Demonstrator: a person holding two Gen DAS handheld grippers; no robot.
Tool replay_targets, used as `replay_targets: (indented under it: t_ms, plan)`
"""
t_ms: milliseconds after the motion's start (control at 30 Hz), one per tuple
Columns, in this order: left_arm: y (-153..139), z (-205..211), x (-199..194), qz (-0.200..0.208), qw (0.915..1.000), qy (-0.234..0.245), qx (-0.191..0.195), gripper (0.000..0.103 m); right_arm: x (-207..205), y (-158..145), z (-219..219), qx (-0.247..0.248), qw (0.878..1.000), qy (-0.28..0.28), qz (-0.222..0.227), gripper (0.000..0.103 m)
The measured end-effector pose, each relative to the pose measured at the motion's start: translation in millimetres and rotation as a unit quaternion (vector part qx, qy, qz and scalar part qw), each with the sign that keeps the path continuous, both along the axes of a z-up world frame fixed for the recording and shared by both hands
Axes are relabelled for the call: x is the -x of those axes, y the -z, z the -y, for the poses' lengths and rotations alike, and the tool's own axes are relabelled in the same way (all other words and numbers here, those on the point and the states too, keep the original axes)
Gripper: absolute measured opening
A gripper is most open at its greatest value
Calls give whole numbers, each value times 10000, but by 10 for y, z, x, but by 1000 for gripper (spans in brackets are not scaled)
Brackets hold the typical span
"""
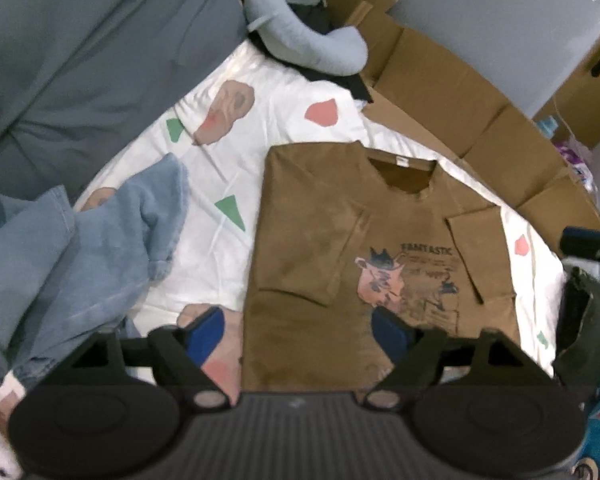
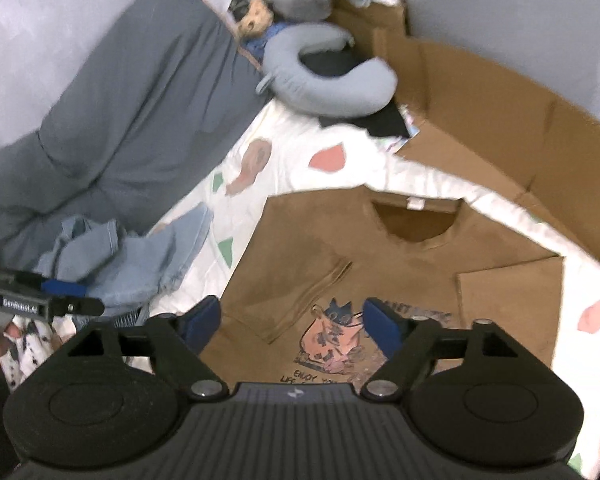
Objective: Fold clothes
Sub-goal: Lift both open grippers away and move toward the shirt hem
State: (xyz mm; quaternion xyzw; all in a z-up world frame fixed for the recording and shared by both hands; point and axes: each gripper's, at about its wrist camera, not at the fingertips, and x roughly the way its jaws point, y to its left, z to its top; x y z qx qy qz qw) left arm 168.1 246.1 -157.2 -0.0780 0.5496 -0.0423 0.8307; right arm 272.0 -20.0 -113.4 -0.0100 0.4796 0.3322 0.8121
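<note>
Brown tee (image 1: 332,248) lies flat on my white patterned sheet (image 1: 228,168), both sleeves folded in, print facing up. Blue jeans (image 1: 80,264) are heaped off to its left. My 2 claws, left gripper (image 1: 300,338) and right gripper (image 2: 290,326), hang above it, jaws wide, holding nothing.

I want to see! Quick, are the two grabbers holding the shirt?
Left gripper: open, holding nothing.
Right gripper: open, holding nothing, above the brown shirt.

One brown T-shirt (image 1: 324,216); one blue denim garment (image 1: 100,248); one grey neck pillow (image 1: 304,46); one patterned white sheet (image 1: 220,168); two grippers, left (image 1: 300,336), right (image 2: 292,326).
</note>
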Motion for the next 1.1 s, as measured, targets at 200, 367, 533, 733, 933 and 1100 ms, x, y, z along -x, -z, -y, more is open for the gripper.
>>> replay_targets:
  t_ms: [200,367,533,733,933,1100]
  plan:
    - [-338,120,108,20,9999,92,-119,86,72,-642,340,22,9998,139,119,85]
    - [-564,195,202,120,9999,64,-66,86,177,-1106,747,-214,9988,421,140,86]
    - [-717,363,339,156,9995,229,-116,86,347,-1513,1166,-204,9982,464,321,86]
    - [-828,547,503,56,9989,371,-270,87,497,-1875,1775,-334,9950,812,480,86]
    - [-897,582,634,46,9991,313,-287,88,682,-1990,2275,-220,9935,956,570,86]
    - [-865,575,766,100,9988,356,-320,88,880,-1916,2662,-349,9898,1282,508,86]
